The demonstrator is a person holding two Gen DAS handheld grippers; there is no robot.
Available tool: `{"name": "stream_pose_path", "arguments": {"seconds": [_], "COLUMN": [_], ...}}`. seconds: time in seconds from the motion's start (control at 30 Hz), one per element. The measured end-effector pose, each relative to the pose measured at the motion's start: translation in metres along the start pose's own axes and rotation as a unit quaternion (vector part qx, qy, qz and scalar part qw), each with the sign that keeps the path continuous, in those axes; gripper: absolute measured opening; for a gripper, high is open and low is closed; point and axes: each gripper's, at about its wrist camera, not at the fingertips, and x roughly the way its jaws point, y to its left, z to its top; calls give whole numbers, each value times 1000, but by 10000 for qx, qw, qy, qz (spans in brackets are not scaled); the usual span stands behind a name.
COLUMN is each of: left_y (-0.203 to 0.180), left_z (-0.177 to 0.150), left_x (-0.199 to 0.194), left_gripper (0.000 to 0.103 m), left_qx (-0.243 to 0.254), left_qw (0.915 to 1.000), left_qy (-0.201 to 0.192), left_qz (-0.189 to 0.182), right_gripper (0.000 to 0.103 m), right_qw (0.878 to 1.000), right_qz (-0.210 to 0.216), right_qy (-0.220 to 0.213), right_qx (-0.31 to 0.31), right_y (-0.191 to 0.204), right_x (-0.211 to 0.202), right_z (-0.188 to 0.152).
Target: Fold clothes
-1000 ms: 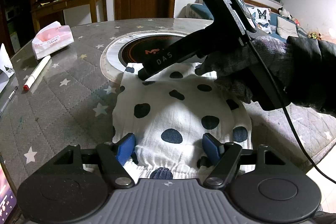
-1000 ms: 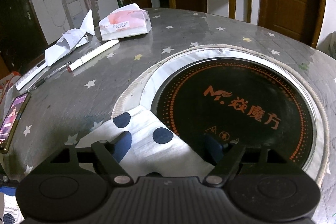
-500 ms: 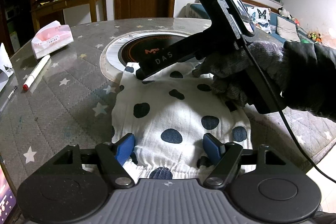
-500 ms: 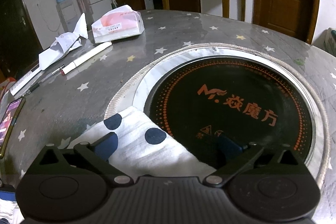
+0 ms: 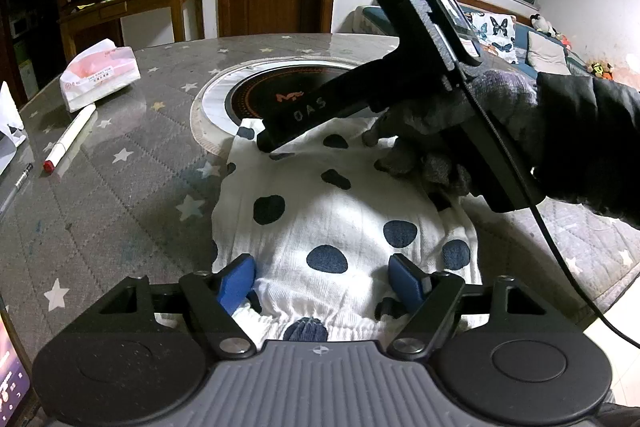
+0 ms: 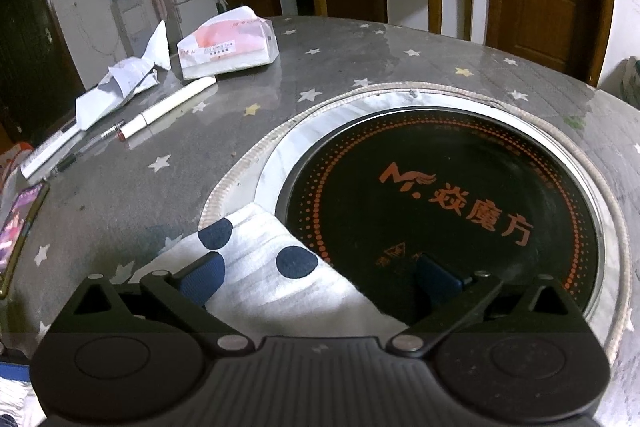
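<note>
Looking down the left gripper (image 5: 322, 277) first: its blue jaws stand fairly wide, straddling the gathered waistband end of the polka-dot garment (image 5: 336, 223), and I can't see either pad actually pinching the cloth, so I'd call it open and holding nothing. The garment lies flat on the desk (image 5: 120, 187), long axis running straight away from those jaws toward the round cooktop (image 5: 260, 99) set into the middle. So the near hem is basically under the left hand already, and the far edge is where the right gripper (image 6: 316, 275) sits. From its own camera, those jaws have just been opening and now stand as wide as they go, with the far corner of the cloth lying between them, closer to the left-hand pad, while the other pad hangs over the black glass of the cooktop. Nothing gripped there either. In the left view you can see the gloved right hand (image 5: 452, 131) holding that tool tilted down at the far edge. My guess is the next fold goes end to end along that long axis, so whichever hand grabs has its edge right there; neither needs to reach. Further out on the desk there's a marker (image 5: 70, 139) and a tissue pack (image 5: 100, 75), well clear of everything.
</note>
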Motion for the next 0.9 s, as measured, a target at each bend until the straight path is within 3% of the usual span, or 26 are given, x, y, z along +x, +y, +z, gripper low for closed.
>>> {"name": "stream_pose_path", "arguments": {"seconds": [0.27, 0.57, 0.9], "left_y": [0, 1, 1], "left_z": [0, -1, -2], "left_x": [0, 0, 1], "left_gripper": [78, 78, 79], "left_qx": [-6, -26, -46], "left_qw": [10000, 10000, 10000], "left_qy": [4, 2, -10], "left_qz": [7, -1, -15], "right_gripper": [103, 97, 96], "right_qw": [9988, 9956, 9951], "right_qz": [141, 729, 779], "right_qy": [-382, -165, -9], "right_qx": [-289, -570, -603], "right_y": [17, 46, 48], "right_x": [-25, -17, 4], "right_z": [7, 3, 3]}}
